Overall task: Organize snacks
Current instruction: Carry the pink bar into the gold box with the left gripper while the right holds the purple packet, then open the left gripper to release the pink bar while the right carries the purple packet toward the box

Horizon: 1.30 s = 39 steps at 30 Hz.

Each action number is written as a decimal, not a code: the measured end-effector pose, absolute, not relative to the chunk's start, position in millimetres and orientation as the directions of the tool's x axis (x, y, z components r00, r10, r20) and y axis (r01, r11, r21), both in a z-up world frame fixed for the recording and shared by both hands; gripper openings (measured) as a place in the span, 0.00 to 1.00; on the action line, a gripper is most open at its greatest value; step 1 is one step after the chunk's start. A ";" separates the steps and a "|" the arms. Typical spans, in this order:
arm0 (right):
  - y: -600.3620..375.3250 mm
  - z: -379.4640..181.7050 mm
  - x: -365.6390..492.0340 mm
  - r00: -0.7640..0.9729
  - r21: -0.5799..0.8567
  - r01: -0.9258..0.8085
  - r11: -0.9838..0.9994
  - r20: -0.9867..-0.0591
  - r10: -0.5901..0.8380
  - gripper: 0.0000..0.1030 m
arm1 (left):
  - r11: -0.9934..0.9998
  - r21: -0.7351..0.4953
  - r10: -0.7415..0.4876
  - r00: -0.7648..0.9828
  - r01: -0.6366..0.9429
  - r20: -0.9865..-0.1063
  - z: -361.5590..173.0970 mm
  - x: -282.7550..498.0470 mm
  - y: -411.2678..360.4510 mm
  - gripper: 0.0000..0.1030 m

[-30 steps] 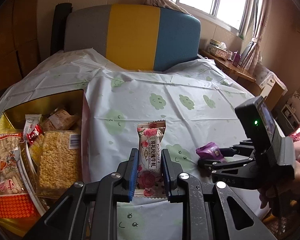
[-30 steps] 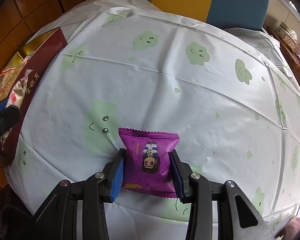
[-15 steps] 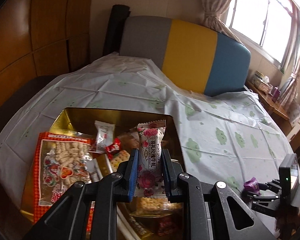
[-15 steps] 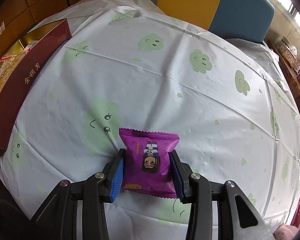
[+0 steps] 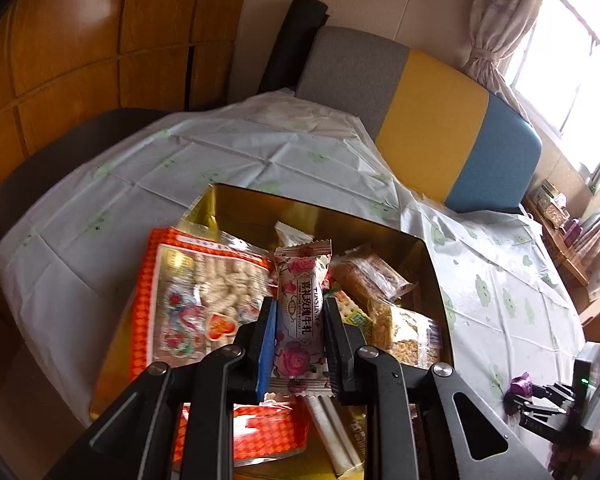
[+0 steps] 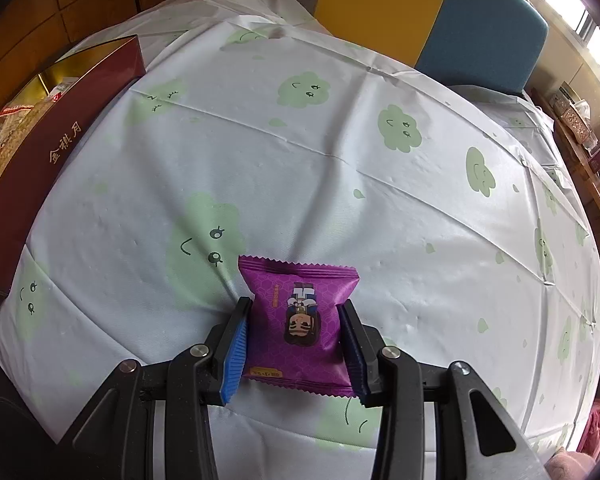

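Rose-printed white candy wrapper, purple cartoon-figure packet, gold-lined maroon box, white tablecloth with green clouds

wood panel wall | tricolour headboard | bright window

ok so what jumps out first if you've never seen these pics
The left hand-held gripper holds a rose-printed candy bar above a gold-lined box already crowded with snack packs. Off to the side, the right hand-held gripper is shut on a purple packet over the cloud-patterned tablecloth.
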State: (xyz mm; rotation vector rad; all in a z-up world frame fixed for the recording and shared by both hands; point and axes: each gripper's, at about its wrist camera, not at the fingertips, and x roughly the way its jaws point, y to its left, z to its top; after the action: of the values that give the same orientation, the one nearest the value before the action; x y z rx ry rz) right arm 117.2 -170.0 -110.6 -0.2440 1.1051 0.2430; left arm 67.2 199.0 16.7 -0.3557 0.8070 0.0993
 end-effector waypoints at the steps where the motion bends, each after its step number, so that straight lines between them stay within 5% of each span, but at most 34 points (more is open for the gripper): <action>1: -171.0 -110.4 117.7 0.428 -0.072 -0.311 0.948 -0.901 0.073 0.41 | 0.934 -0.282 -0.061 0.681 -0.218 -0.730 13.7 72.0 195.8 0.22; 10: -175.2 -109.9 120.5 0.424 -0.061 -0.311 0.948 -0.902 0.080 0.41 | 0.946 -0.229 -0.052 0.589 -0.231 -0.807 -29.0 74.7 162.0 0.25; 25: -171.5 -111.0 118.0 0.437 -0.083 -0.310 0.947 -0.897 0.064 0.41 | 0.967 -0.050 0.109 0.579 -0.251 -0.808 -32.1 38.0 149.8 0.28; 39: -168.7 -111.6 111.5 0.457 -0.104 -0.309 0.945 -0.888 0.052 0.41 | 0.974 -0.016 0.127 0.603 -0.227 -0.788 -22.0 24.1 141.2 0.28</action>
State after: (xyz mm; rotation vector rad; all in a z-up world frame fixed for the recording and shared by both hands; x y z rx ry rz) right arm 111.5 -168.7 -111.6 -0.2661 1.0762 0.2254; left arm 24.1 141.2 -22.0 -0.1189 0.9015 0.2058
